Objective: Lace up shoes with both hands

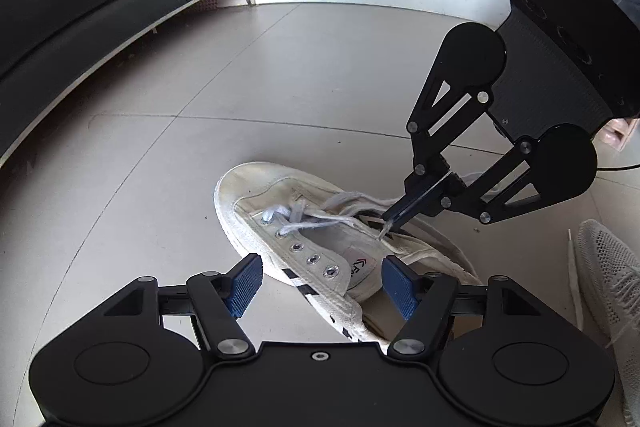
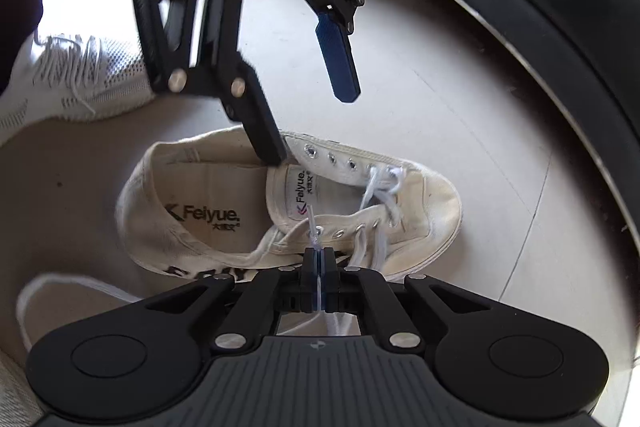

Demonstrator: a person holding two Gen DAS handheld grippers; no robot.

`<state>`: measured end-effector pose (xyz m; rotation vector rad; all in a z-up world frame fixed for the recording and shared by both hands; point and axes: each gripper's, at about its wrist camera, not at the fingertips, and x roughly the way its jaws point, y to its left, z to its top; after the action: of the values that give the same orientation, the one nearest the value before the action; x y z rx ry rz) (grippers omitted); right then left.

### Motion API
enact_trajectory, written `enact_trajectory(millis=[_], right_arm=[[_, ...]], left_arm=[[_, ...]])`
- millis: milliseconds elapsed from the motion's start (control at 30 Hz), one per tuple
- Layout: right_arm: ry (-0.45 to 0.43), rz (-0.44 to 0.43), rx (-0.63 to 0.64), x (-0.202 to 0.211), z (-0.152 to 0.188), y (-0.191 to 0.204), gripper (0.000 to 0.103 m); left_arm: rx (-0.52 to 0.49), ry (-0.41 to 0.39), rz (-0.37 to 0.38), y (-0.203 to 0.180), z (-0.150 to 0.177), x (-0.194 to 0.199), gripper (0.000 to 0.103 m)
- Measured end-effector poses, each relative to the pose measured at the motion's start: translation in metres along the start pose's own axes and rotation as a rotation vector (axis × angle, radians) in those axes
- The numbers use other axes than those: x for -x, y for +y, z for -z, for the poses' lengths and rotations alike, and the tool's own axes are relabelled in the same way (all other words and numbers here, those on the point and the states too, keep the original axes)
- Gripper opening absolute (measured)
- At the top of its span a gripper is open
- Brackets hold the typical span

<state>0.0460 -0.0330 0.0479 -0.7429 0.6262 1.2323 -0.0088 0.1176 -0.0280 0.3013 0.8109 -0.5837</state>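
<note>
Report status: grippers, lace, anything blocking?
Right gripper shut on lace tip. Left gripper open, empty, above shoe. Upper eyelets unlaced. Nothing blocking.

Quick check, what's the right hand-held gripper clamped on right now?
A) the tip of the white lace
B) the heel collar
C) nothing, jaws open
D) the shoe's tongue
A: the right hand-held gripper has its jaws shut on the lace tip, which sticks out over the cream shoe.

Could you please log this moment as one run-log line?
right gripper: shut on white lace tip | left gripper: open, empty, above cream canvas sneaker | upper eyelets unlaced
</note>
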Motion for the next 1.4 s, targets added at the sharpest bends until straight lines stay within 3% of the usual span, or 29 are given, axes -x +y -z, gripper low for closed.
enact_trajectory(millis=[67, 133, 167, 200, 367, 500, 600, 667, 767, 867, 1033, 1267, 1400], right_arm=[[0.000, -0.004, -0.016, 0.000, -0.002, -0.002, 0.002], [-0.011, 0.001, -0.033, 0.002, -0.004, -0.005, 0.002], [-0.024, 0.011, -0.044, 0.000, -0.007, -0.010, 0.002], [-0.020, 0.004, -0.054, 0.000, -0.008, -0.012, 0.002], [-0.045, 0.003, -0.125, -0.001, -0.016, -0.020, 0.002], [-0.064, 0.024, -0.129, -0.008, -0.025, -0.023, 0.002], [-0.062, 0.026, -0.131, -0.012, -0.030, -0.023, 0.002], [-0.051, 0.021, -0.140, -0.017, -0.030, -0.024, 0.002], [-0.037, 0.021, -0.151, -0.017, -0.029, -0.022, 0.002], [-0.024, 0.008, -0.167, -0.016, -0.029, -0.020, 0.003], [0.019, -0.011, -0.165, -0.024, -0.034, -0.018, 0.003], [0.031, -0.056, -0.327, -0.027, -0.028, -0.035, 0.003], [0.051, -0.059, -0.387, -0.028, -0.023, -0.035, 0.002]], left_arm=[[-0.075, -0.021, -0.042, -0.014, 0.002, -0.004, 0.058], [-0.126, -0.012, -0.082, -0.022, 0.003, -0.009, 0.028], [-0.141, 0.005, -0.086, -0.025, 0.003, -0.013, 0.027], [-0.141, 0.017, -0.083, -0.027, 0.004, -0.016, 0.020], [-0.301, 0.020, -0.184, -0.052, 0.011, -0.033, 0.021], [-0.300, 0.036, -0.230, -0.055, 0.007, -0.043, 0.011], [-0.123, 0.013, -0.207, -0.036, 0.002, -0.039, 0.009], [0.171, 0.008, -0.136, -0.003, 0.005, -0.036, 0.009], [0.514, -0.018, -0.048, 0.033, 0.023, -0.032, 0.009], [0.720, -0.039, 0.028, 0.055, 0.038, -0.035, 0.010], [0.937, -0.063, 0.108, 0.070, 0.058, -0.037, 0.011], [1.129, -0.058, 0.196, 0.085, 0.078, -0.047, 0.022], [1.104, -0.058, 0.185, 0.081, 0.076, -0.047, 0.022]])
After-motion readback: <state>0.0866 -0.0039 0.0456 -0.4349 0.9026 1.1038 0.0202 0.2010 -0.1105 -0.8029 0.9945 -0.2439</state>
